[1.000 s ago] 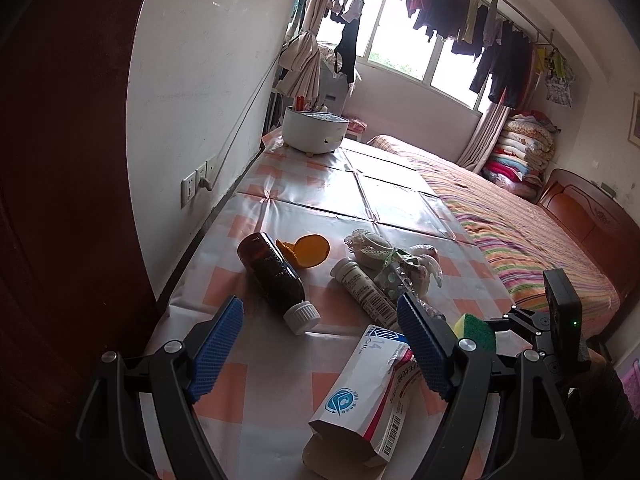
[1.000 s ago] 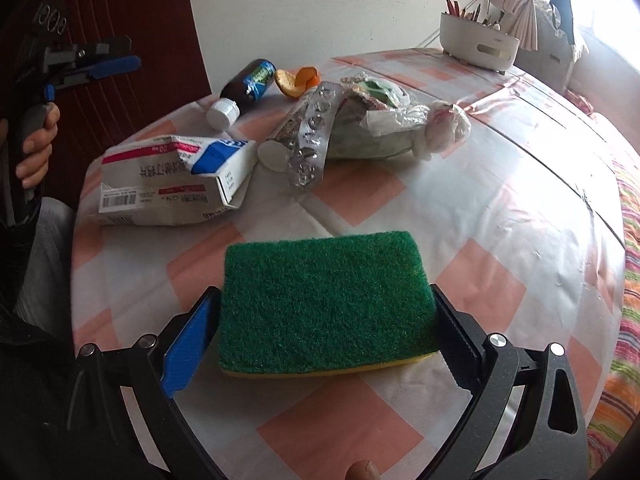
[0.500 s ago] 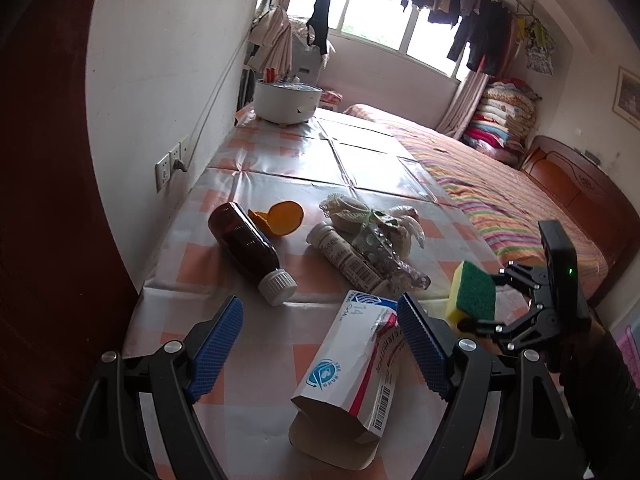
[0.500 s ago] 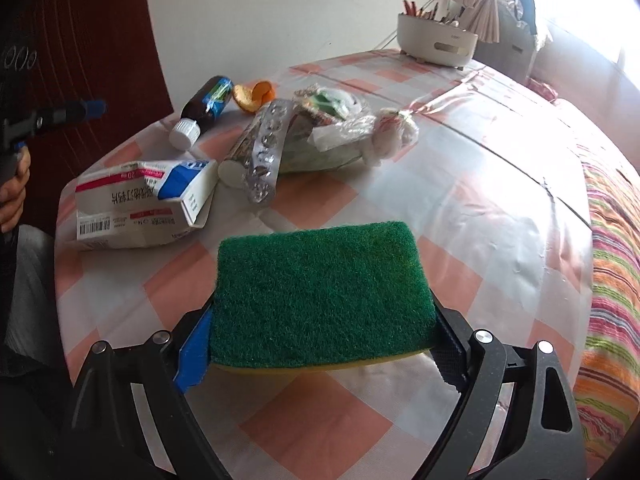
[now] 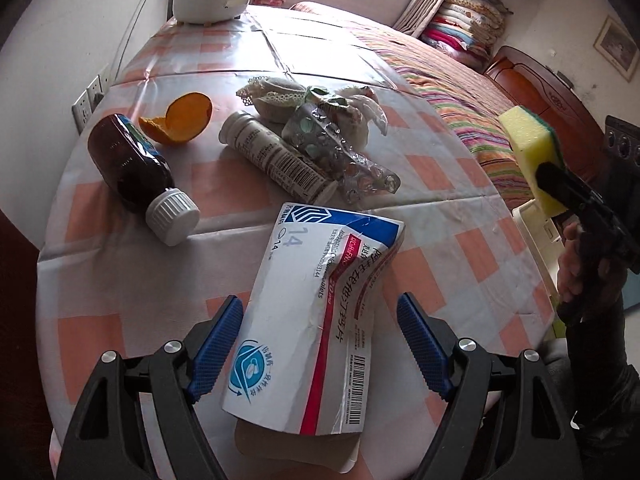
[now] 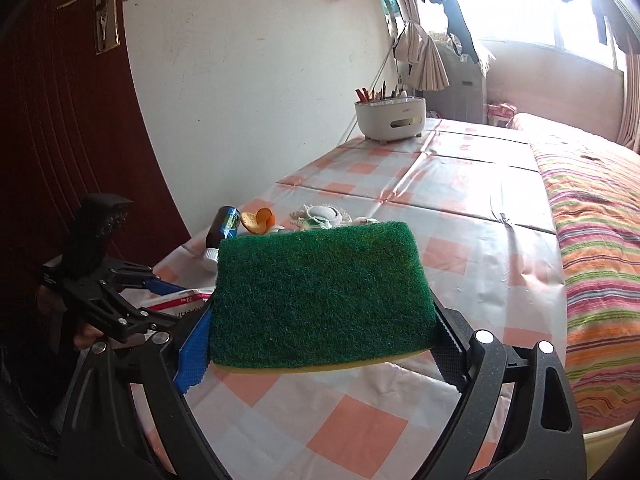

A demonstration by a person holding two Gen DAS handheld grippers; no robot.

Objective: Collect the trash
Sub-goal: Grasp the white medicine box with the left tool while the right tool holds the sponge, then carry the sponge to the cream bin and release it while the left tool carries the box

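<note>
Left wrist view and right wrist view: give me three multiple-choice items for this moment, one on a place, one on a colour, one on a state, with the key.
1. Where does the medicine box lie?
A. between the left gripper's open fingers
B. beside the white organiser
C. on the bed

2. What colour is the brown bottle's cap?
A. orange
B. white
C. blue

3. What is the right gripper doing?
A. hanging open
B. clamping the bottle
C. gripping the sponge

Key: 1 A, the blue pads flank the box on the table; 2 B, its ribbed cap is white; 3 C, both fingers press the sponge's ends.
</note>
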